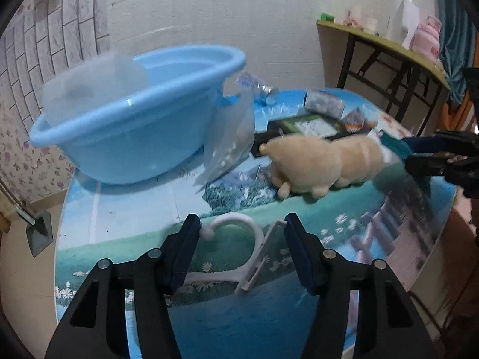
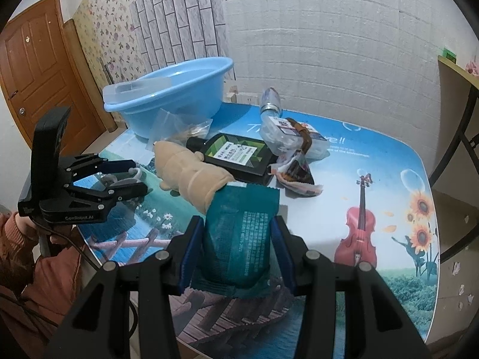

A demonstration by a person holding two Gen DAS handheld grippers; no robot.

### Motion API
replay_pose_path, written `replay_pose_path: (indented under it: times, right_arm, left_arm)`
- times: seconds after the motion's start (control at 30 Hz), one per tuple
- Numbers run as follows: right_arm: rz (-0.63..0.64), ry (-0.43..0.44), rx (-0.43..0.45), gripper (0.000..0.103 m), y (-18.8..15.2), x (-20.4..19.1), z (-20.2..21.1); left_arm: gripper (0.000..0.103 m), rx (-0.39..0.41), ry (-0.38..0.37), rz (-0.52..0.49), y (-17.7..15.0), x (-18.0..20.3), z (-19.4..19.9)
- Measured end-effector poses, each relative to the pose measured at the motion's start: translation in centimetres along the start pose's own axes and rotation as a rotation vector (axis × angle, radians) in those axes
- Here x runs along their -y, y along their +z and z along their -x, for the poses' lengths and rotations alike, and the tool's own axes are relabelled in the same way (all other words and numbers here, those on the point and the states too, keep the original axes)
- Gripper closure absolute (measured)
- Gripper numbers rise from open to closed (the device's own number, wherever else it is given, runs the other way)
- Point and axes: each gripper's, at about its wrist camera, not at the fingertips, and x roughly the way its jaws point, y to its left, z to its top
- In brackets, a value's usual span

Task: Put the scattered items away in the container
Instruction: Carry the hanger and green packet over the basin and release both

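A light blue basin stands at the table's far left, with a clear plastic lid resting across its rim; it also shows in the right wrist view. My left gripper is open, its jaws either side of a white plastic hanger lying on the table. My right gripper is shut on a teal snack packet, held above the table near a beige plush toy. The plush also shows in the left wrist view.
On the picture-printed table lie a black bottle with a green label, clear plastic bags, a wrapped packet, a crumpled dark wrapper and a clear bottle. A side table stands at the right.
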Motion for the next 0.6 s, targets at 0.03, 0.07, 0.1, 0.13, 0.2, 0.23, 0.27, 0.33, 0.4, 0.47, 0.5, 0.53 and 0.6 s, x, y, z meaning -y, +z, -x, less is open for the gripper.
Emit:
replay_pose_path:
  times: [0.03,0.07,0.1,0.13,0.2,0.23,0.27,0.33,0.4,0.47,0.5,0.53,0.6]
  right_arm:
    - [0.000,0.003,0.005,0.057,0.1,0.0,0.1]
    - [0.000,0.007,0.009,0.057,0.3,-0.1,0.2]
    - [0.000,0.011,0.012,0.057,0.4,-0.1,0.3]
    - [0.001,0.014,0.016,0.057,0.6,-0.2,0.4]
    - [0.005,0.020,0.026,0.057,0.9,-0.3,0.6]
    - [0.009,0.024,0.032,0.057,1.2,-0.5,0.7]
    - [0.011,0.027,0.036,0.057,1.3,-0.6,0.7]
    - [0.014,0.036,0.047,0.057,1.7,-0.8,0.8]
    - [0.016,0.042,0.054,0.058,2.0,-0.9,0.9]
    - [0.018,0.048,0.061,0.057,2.3,-1.0,1.0]
    - [0.018,0.053,0.065,0.057,2.4,-1.1,1.0]
    - [0.018,0.059,0.068,0.057,2.6,-1.1,1.1]
    - [0.025,0.069,0.078,0.057,3.3,-1.3,1.2]
  left_arm:
    - [0.046,0.010,-0.004,0.004,0.3,-0.2,0.3]
    - [0.046,0.026,-0.010,0.009,0.5,-0.1,0.9]
    - [0.046,0.045,-0.016,0.014,0.8,0.2,1.4]
    - [0.046,0.059,-0.021,0.018,1.0,0.4,1.8]
    - [0.046,0.089,-0.025,0.018,1.5,0.7,2.7]
    - [0.046,0.101,-0.024,0.017,1.6,0.8,3.1]
    - [0.046,0.114,-0.024,0.017,1.7,0.8,3.6]
    - [0.046,0.142,-0.031,0.020,2.1,0.9,4.4]
    - [0.046,0.167,-0.031,0.023,2.4,0.5,5.5]
    - [0.046,0.196,-0.024,0.026,3.0,0.5,6.6]
    - [0.046,0.210,-0.023,0.027,3.3,0.5,7.1]
    - [0.046,0.218,-0.026,0.027,3.5,0.4,7.8]
    - [0.046,0.238,-0.030,0.027,4.2,0.1,8.7]
